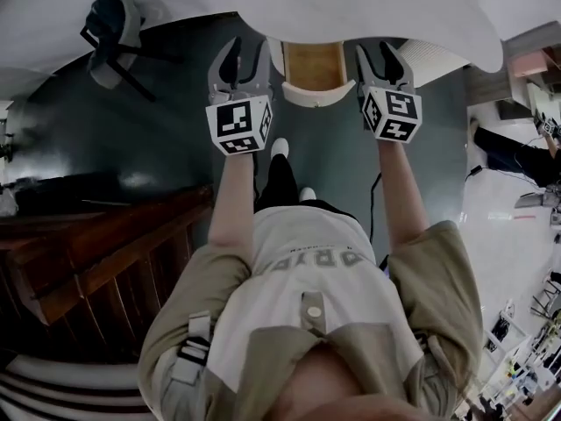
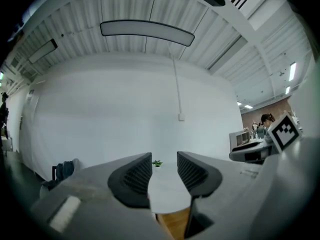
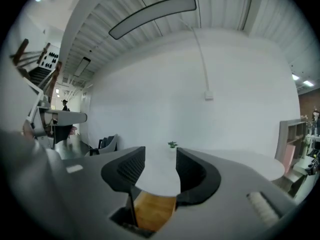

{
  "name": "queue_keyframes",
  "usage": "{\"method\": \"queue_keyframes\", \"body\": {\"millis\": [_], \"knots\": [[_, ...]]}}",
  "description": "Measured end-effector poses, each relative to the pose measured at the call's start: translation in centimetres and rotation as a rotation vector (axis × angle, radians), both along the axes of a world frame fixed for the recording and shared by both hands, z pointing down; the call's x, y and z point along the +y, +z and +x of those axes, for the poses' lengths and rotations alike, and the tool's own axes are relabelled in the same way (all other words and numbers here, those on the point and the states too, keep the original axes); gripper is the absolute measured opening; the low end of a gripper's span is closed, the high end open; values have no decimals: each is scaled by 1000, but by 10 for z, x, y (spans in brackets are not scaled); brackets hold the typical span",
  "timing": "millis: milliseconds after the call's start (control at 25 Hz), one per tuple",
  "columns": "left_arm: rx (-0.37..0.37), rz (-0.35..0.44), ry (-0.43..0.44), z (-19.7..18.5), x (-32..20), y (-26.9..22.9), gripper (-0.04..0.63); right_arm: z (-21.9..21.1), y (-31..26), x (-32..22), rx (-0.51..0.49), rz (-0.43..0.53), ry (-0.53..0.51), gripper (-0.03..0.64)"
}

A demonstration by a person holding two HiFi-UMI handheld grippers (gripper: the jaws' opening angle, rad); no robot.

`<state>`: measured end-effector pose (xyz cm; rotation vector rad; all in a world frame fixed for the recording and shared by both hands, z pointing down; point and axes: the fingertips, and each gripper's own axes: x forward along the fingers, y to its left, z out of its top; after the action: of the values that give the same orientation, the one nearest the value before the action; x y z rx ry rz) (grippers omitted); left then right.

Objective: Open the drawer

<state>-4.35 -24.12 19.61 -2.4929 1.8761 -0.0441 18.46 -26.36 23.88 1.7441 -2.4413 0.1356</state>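
Observation:
A drawer with a wooden inside (image 1: 313,67) and a white front (image 1: 316,96) stands pulled out from under the near edge of a white table (image 1: 351,7). In the head view my left gripper (image 1: 240,49) hangs just left of the drawer and my right gripper (image 1: 384,53) just right of it, neither touching it. The left gripper (image 2: 164,156) is open, with only the tabletop and a strip of the drawer's wood (image 2: 172,226) seen through the gap. The right gripper (image 3: 160,151) is open too, above the drawer's wood (image 3: 150,211).
A small potted plant (image 2: 157,163) sits at the table's far side. A dark chair (image 1: 114,29) stands at the left by the table, a dark wooden stair rail (image 1: 105,261) lies to my left, and a cable (image 1: 375,200) runs across the dark floor.

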Motion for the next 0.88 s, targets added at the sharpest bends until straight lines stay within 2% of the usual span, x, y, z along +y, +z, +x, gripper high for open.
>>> {"method": "queue_keyframes", "body": {"millis": [80,160,240,440,880], "knots": [[-11,3,3,-2,4,-6,121,3,-17,4,2,25,5,184],[-23,-1,-1,-6,9,-6,79,2,-26,9,2,29,-1,95],[-23,-6,-14,-8,13,-5,8,4,-32,14,-3,35,5,5],[-30,-2,-1,0,15,-7,8,14,-38,22,-36,52,32,3],[-46,10,14,11,7,-11,6,22,-42,22,-35,73,46,3]]}}
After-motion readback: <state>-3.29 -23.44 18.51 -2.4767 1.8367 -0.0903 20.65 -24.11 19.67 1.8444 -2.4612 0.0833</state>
